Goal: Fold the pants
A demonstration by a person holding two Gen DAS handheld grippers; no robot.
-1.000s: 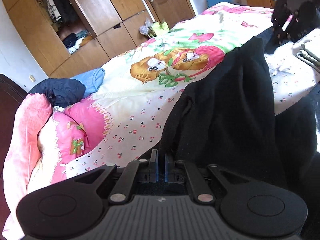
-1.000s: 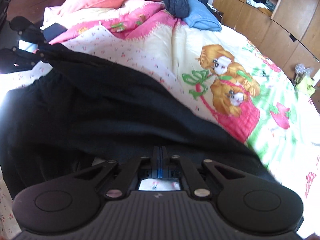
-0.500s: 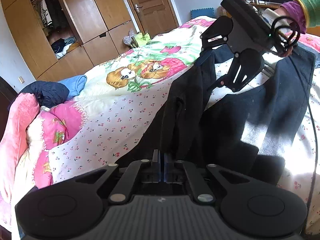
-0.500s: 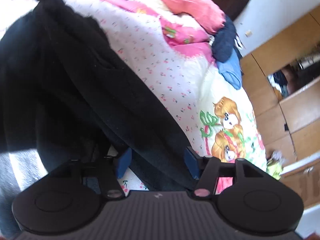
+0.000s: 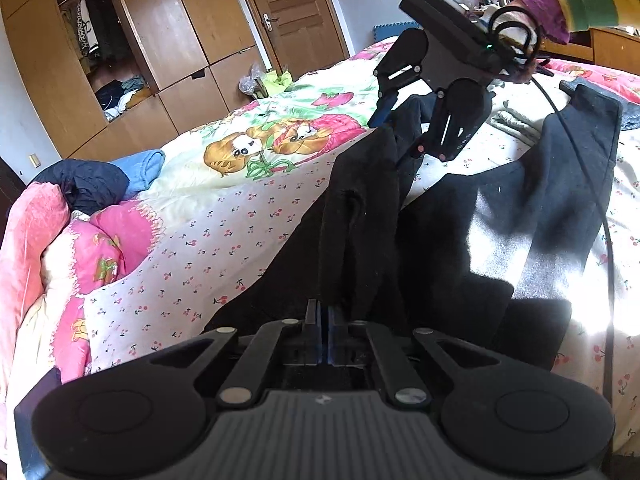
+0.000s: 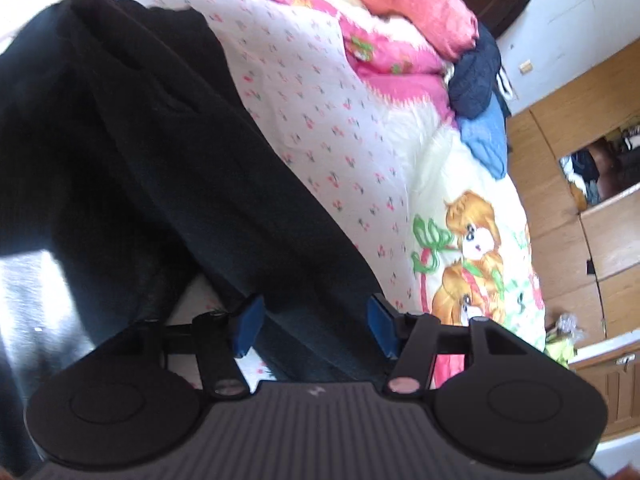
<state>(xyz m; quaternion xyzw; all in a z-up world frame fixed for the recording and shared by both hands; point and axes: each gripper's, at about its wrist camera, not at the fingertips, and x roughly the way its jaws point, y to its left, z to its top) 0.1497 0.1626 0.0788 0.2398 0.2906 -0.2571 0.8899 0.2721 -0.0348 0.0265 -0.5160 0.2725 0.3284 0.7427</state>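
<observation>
Black pants [image 5: 460, 220] sprawl across the cherry-print bedsheet [image 5: 224, 240]. Left gripper [image 5: 323, 320] is clamped tight on a raised fold near the camera; right gripper [image 6: 312, 320] has its blue pads [image 6: 249, 326] spread, straddling a trouser leg.

We see a bed [image 5: 240, 216] covered by a white sheet with small cherry prints and a cream quilt [image 5: 256, 152] showing cartoon girls. Black pants [image 5: 500, 216] lie spread across the sheet, one part in sunlight. At the head end, a pink pillow [image 5: 32, 232] and a pink-edged quilt fold [image 5: 116, 240] sit bunched together. A dark navy garment [image 5: 84, 184] rests beside the pillow, touching a rolled blue cloth [image 5: 142, 166]. In the right wrist view the pants [image 6: 160, 152] cover the sheet's near side.
</observation>
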